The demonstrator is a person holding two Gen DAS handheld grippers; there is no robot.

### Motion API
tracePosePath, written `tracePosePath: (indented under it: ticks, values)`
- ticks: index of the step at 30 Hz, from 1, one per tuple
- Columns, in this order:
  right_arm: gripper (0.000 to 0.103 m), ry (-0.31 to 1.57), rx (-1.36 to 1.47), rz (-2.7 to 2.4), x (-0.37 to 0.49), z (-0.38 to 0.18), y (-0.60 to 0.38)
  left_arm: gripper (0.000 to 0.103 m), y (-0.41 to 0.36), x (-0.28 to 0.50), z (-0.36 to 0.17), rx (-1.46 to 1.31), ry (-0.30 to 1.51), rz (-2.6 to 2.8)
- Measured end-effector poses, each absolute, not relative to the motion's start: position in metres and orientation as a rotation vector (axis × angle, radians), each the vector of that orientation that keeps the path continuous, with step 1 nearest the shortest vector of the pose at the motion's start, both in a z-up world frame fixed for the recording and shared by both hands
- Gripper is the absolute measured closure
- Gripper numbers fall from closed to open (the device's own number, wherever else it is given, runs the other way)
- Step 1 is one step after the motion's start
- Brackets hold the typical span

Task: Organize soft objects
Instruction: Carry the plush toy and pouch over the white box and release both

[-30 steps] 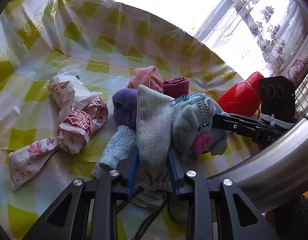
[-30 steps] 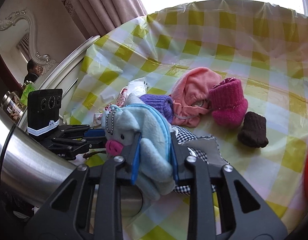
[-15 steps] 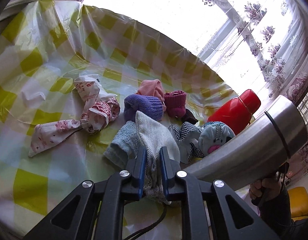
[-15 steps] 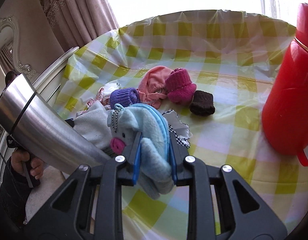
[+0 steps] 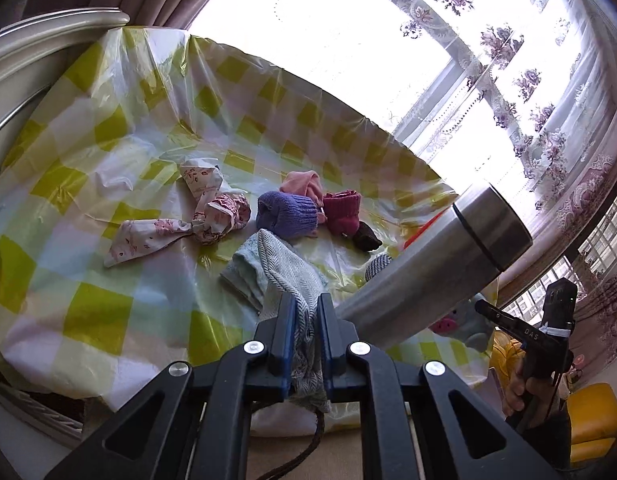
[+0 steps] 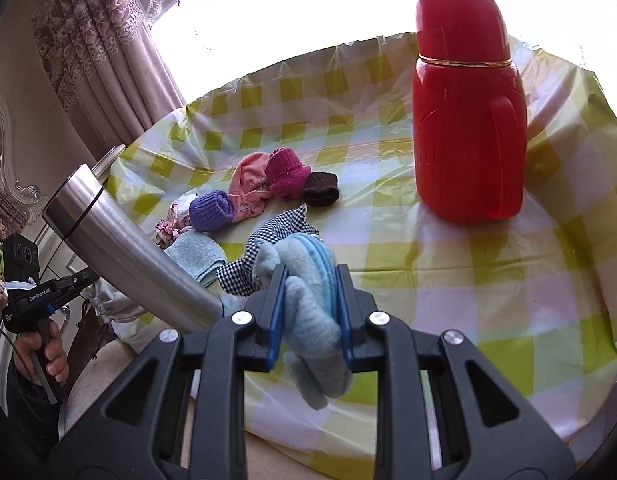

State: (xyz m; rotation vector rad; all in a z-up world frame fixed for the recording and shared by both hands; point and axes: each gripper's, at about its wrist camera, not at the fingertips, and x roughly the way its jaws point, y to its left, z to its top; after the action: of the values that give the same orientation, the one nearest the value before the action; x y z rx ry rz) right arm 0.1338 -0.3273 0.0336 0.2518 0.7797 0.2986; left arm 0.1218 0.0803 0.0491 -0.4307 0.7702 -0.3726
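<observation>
Left gripper (image 5: 306,316): jaws clenched on a grey herringbone drawstring pouch (image 5: 292,276). The cloth is pinched between the blue pads; the loose end and a dark cord are left hanging below, off the near table edge. The upper part of the pouch is draped against a pale blue towel (image 5: 244,270) lying on the table.

Right gripper (image 6: 310,300): jaws clamped on a light blue plush toy (image 6: 308,280), seen in the left wrist view with a pink snout. The body is squeezed at its middle, a limb dangling under the pads, so the toy is judged to be carried clear of the cloth rather than dragged.

Both items are held at the near edge of the table, apart from the heap. This is read as a sorting step: one soft object per gripper, taken out so each can be set down in its own place.

Left on the yellow-checked tablecloth (image 6: 488,280): a purple knitted hat (image 6: 210,210), a pink garment (image 6: 250,184), a magenta knitted bootie (image 6: 286,170), a dark brown knit piece (image 6: 320,189), a black-and-white gingham cloth (image 6: 268,236), and a red-printed white cloth (image 5: 180,224). They are clustered mid-table, several touching.

A red thermos jug (image 6: 466,112) stands upright at the right, well apart from the heap. A steel cylinder (image 5: 436,272) crosses both views between the grippers; what it belongs to cannot be told.
</observation>
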Motion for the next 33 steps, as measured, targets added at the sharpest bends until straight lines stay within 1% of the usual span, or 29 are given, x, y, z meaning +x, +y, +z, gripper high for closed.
tracePosePath:
  ticks: [10, 11, 12, 16, 19, 20, 22, 24, 25, 26, 29, 31, 32, 33]
  values:
    - [0.079, 0.763, 0.291, 0.199, 0.076, 0.036, -0.361, 0.092, 0.063, 0.071, 0.074, -0.39, 0.748, -0.419]
    - [0.079, 0.762, 0.289, 0.19, 0.071, 0.036, -0.364, 0.095, 0.06, 0.066, 0.076, -0.387, 0.746, -0.427]
    - [0.079, 0.762, 0.29, 0.182, 0.066, 0.037, -0.367, 0.103, 0.056, 0.063, 0.078, -0.385, 0.746, -0.439]
    - [0.079, 0.76, 0.279, 0.143, 0.046, 0.039, -0.379, 0.102, 0.029, 0.05, 0.089, -0.339, 0.744, -0.503]
    - [0.079, 0.76, 0.269, 0.101, 0.034, 0.039, -0.389, 0.102, 0.009, 0.047, 0.088, -0.248, 0.76, -0.49]
    - [0.079, 0.759, 0.261, 0.087, 0.03, 0.04, -0.391, 0.099, 0.006, 0.049, 0.084, -0.229, 0.785, -0.465]
    - [0.079, 0.762, 0.238, 0.064, 0.021, 0.038, -0.394, 0.083, 0.008, 0.056, 0.073, -0.203, 0.847, -0.389]
    - [0.079, 0.77, 0.217, 0.042, 0.013, 0.036, -0.397, 0.029, 0.02, 0.064, 0.061, -0.2, 0.867, -0.289]
    - [0.079, 0.776, 0.211, 0.03, 0.008, 0.035, -0.399, 0.02, 0.026, 0.069, 0.056, -0.201, 0.879, -0.246]
    - [0.079, 0.78, 0.211, 0.023, 0.004, 0.034, -0.402, 0.018, 0.031, 0.076, 0.049, -0.188, 0.912, -0.223]
    - [0.079, 0.793, 0.224, 0.0, -0.008, 0.03, -0.413, 0.018, 0.029, 0.096, 0.023, -0.101, 1.062, -0.206]
    - [0.079, 0.803, 0.235, -0.012, -0.014, 0.027, -0.42, 0.018, 0.031, 0.106, 0.008, -0.117, 1.118, -0.212]
    - [0.079, 0.808, 0.246, -0.015, -0.017, 0.025, -0.423, 0.024, 0.033, 0.111, 0.0, -0.135, 1.148, -0.212]
    - [0.079, 0.815, 0.259, -0.018, -0.02, 0.023, -0.427, 0.045, 0.033, 0.115, -0.007, -0.129, 1.176, -0.209]
